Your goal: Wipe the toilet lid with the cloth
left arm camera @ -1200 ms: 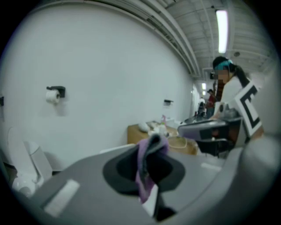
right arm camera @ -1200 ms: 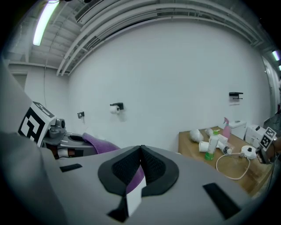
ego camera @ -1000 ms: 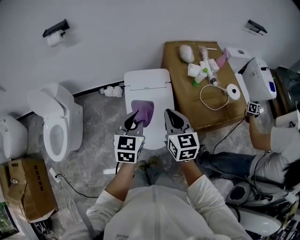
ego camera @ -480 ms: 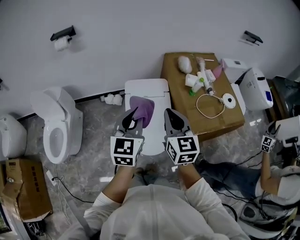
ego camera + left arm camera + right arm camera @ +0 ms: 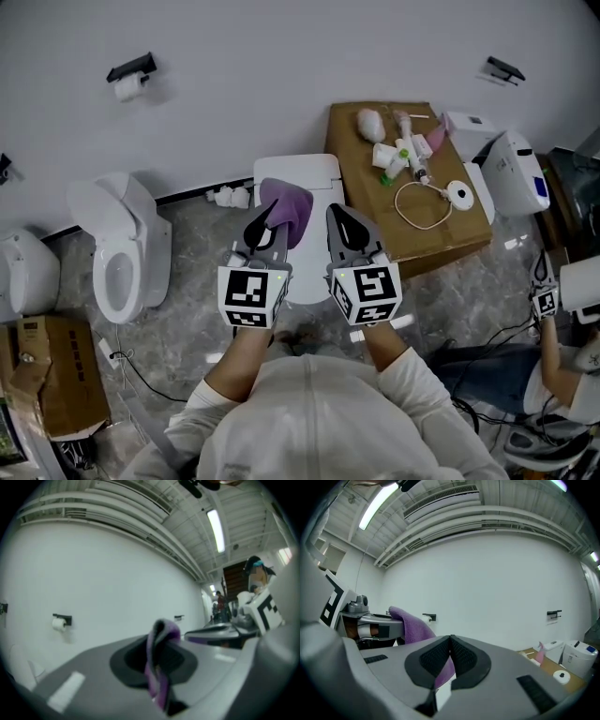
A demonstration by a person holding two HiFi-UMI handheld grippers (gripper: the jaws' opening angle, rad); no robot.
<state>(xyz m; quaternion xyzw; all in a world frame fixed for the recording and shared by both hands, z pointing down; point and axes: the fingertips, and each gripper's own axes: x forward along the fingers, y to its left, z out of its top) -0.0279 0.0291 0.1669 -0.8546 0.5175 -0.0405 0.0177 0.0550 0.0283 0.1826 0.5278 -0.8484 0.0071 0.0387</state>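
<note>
Left gripper (image 5: pixel 263 223): clenched on a fold of the purple cloth (image 5: pixel 289 208); points level at the wall.
Right gripper (image 5: pixel 340 217): jaws pressed together, nothing between them.
Cloth position: over the rear edge of the toilet lid (image 5: pixel 309 264); seemingly hanging clear of it, contact unclear from above.
Risk: thin pinch, so drag on the lid could pull the cloth free.
Risk, coverage: bunched cloth would wipe only a narrow strip.

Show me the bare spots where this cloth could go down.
Free: the toilet lid right of the purple cloth; the floor between it and the open toilet; the cardboard box's near-left top. Crowded: its far end, with bottles.
</note>
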